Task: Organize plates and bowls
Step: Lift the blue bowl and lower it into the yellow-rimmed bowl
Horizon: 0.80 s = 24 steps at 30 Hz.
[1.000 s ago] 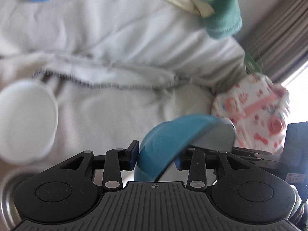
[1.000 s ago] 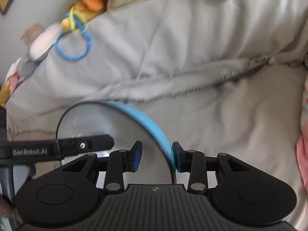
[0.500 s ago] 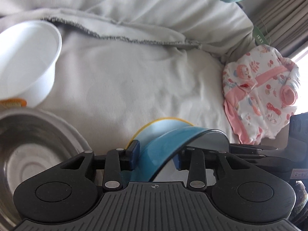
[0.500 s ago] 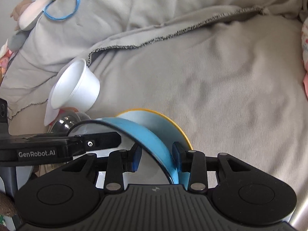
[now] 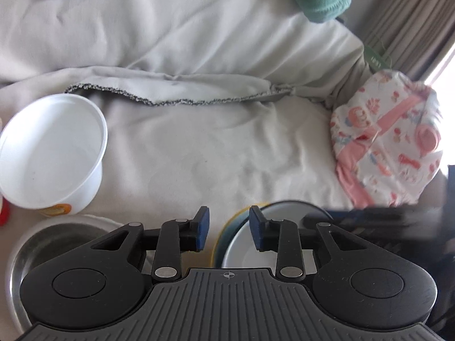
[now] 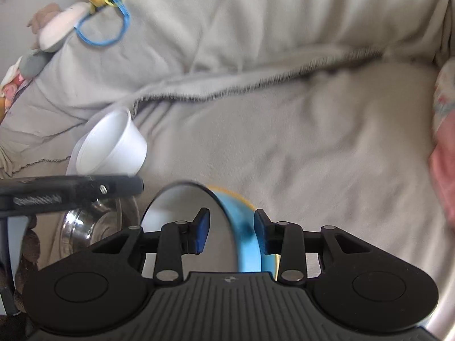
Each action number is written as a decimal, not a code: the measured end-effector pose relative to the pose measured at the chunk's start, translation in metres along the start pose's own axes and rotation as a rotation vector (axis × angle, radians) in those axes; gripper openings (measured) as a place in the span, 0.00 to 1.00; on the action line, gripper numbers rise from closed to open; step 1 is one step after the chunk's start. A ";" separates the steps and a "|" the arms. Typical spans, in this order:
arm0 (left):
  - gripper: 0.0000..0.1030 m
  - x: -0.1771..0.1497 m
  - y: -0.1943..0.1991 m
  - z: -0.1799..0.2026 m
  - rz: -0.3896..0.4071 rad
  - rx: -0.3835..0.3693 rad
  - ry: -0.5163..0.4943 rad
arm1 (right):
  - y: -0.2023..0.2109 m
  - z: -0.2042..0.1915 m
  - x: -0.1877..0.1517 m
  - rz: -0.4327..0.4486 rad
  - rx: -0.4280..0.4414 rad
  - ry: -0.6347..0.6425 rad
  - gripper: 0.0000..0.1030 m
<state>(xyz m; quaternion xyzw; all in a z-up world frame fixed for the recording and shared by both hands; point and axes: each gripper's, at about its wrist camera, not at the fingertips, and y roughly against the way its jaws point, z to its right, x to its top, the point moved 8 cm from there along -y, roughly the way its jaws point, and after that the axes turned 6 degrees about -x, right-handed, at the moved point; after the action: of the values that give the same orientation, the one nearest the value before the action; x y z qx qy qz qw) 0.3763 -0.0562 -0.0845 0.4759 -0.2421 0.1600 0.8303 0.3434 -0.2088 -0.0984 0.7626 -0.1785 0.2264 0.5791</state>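
1. At the left edge of the grey-covered couch seat (image 5: 199, 147), you have a white plastic bowl (image 5: 51, 153) tilted on its side, its mouth turned up and toward the left wrist camera.
2. Just in front of it sits a steel bowl (image 5: 51, 241), upright, at the near left of the seat.
3. Your left gripper (image 5: 229, 228) is closing, and nothing sits between its blue pads; the rim of the blue bowl (image 5: 244, 244) lies just to the right of the gap, under the right finger.
4. That blue bowl rests in a yellow-rimmed dish (image 5: 241, 213) on the seat, beside the steel bowl.
5. Your right gripper (image 6: 231, 231) is clamped on the blue bowl's wall, one pad inside on the pale lining, one outside on the blue.
6. At the right edge of the seat lies a pink patterned bundle of cloth (image 5: 386, 142), well apart from the bowls.
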 end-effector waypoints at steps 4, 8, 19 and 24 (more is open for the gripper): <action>0.33 -0.009 -0.003 -0.002 -0.030 0.006 -0.013 | 0.020 0.004 -0.003 0.078 -0.077 0.056 0.38; 0.38 -0.016 -0.013 -0.009 -0.064 0.071 -0.026 | 0.012 0.011 -0.024 0.041 -0.067 0.019 0.54; 0.37 -0.037 -0.052 -0.011 -0.178 0.007 0.005 | -0.042 0.008 -0.061 -0.123 0.112 -0.167 0.56; 0.40 -0.033 -0.052 -0.017 -0.180 0.013 0.076 | -0.039 0.004 -0.052 -0.091 0.119 -0.150 0.55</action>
<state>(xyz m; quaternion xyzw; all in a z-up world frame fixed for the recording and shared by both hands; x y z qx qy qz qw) 0.3787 -0.0686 -0.1473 0.4947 -0.1657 0.1040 0.8468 0.3217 -0.2021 -0.1594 0.8177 -0.1727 0.1522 0.5276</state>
